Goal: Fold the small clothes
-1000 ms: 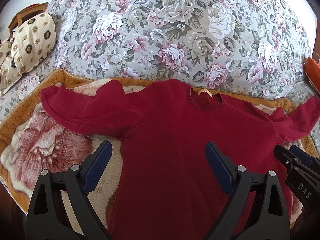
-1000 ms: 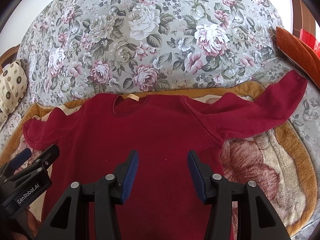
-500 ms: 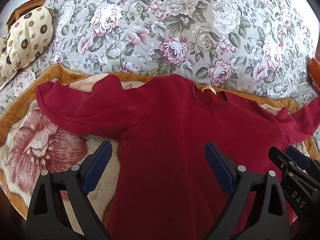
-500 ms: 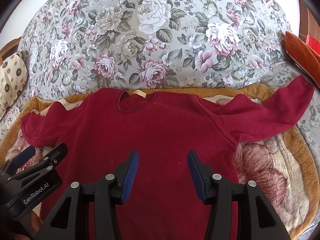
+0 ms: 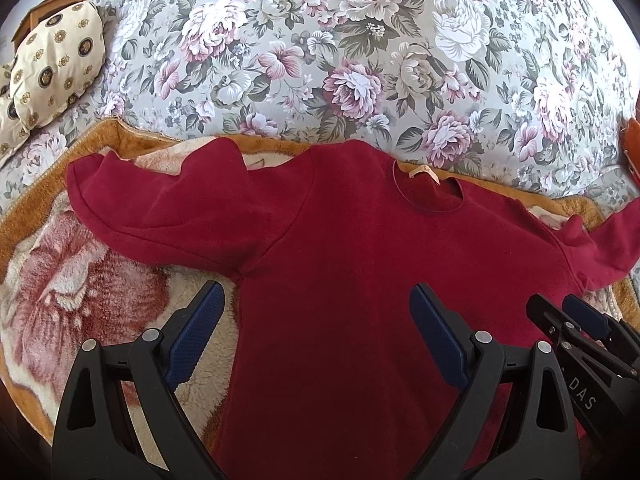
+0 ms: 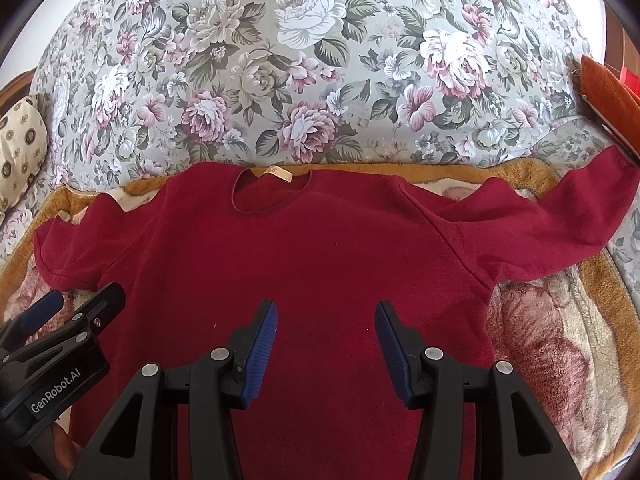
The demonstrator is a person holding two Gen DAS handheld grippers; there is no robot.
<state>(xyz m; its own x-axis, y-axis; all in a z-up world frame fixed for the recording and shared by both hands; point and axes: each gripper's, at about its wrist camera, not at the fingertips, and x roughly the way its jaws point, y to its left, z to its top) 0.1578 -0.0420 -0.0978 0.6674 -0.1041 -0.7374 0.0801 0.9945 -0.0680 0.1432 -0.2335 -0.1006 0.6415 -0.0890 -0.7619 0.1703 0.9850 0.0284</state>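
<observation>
Bright even daylight, soft faint shadows, sharp focus, strong fisheye bending, dark vignetted corners

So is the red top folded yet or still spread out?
Spread out: the red top lies flat on the blanket, both sleeves extended sideways, neither gripper holding it.

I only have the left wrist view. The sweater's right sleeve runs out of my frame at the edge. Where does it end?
Observer: In the right wrist view the right sleeve lies stretched out, its cuff past the blanket's orange border, reaching the floral bedcover by an orange cushion.
Operator: Is the right gripper holding anything?
Observer: No. The right gripper is open, over the sweater's middle, nothing between its fingers.
Operator: What's beside the body there?
Observer: Bare blanket, with a pink flower pattern.
</observation>
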